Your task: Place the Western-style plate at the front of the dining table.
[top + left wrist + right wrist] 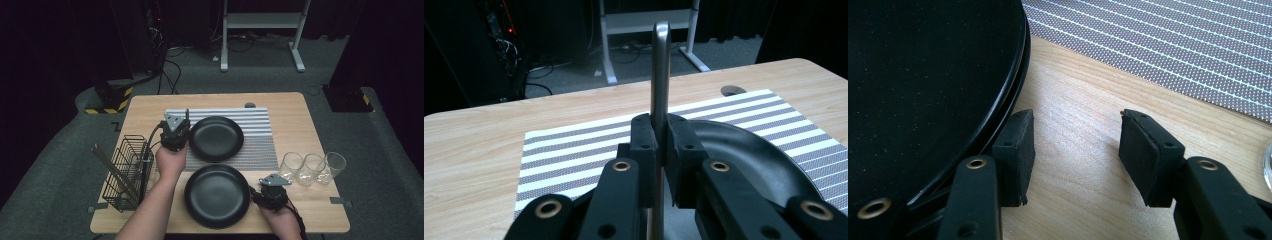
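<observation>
The left tongs [181, 121], in the upper left of the centre of the high view, are pinched on a slim metal utensil handle [660, 75]. In the left gripper view this handle is a flat, dull grey bar with a rounded end, standing upright between the two black pads at mid-frame; what lies at its lower end is hidden by the jaws. It is held above the left part of the striped placemat [260, 125], just beside the rim of the far black plate [216, 138]. The right tongs [1075, 145] are spread with nothing between them, low over the bare wood of the counter [1073, 100] at the lower right of the high view; the left pad [1015, 150] sits right against the edge of the near black plate [923, 75].
</observation>
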Demonstrator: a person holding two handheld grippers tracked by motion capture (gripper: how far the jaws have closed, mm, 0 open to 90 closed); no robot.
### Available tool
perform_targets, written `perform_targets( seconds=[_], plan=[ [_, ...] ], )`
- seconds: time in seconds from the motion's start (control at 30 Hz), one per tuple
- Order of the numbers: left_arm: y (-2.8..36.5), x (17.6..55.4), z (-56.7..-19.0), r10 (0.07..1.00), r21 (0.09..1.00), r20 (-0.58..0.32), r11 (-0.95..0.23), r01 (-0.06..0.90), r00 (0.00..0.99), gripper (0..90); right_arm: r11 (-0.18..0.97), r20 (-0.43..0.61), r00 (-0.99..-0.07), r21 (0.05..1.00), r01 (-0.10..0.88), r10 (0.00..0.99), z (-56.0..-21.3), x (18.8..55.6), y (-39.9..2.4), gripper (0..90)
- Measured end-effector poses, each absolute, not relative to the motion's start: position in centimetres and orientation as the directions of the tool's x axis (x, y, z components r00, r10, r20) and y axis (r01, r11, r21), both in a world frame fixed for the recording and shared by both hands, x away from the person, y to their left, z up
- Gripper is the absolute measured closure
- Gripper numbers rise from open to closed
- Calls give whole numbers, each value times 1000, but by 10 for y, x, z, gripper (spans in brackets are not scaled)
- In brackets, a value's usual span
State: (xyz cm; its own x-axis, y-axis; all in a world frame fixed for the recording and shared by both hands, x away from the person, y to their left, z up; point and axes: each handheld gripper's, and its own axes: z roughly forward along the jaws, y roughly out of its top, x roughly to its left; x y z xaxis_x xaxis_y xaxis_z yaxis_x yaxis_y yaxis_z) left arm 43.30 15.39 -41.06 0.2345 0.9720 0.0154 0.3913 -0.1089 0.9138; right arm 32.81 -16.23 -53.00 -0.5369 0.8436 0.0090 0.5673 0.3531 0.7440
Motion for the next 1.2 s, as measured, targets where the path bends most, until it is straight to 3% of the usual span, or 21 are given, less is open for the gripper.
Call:
perform_targets(
  seconds=[1.2],
  plan=[
    [164,500,-437,980,836,-78,-35,547,181,828,358,1,-538,744,564,843,-530,327,-162,480]
  ],
)
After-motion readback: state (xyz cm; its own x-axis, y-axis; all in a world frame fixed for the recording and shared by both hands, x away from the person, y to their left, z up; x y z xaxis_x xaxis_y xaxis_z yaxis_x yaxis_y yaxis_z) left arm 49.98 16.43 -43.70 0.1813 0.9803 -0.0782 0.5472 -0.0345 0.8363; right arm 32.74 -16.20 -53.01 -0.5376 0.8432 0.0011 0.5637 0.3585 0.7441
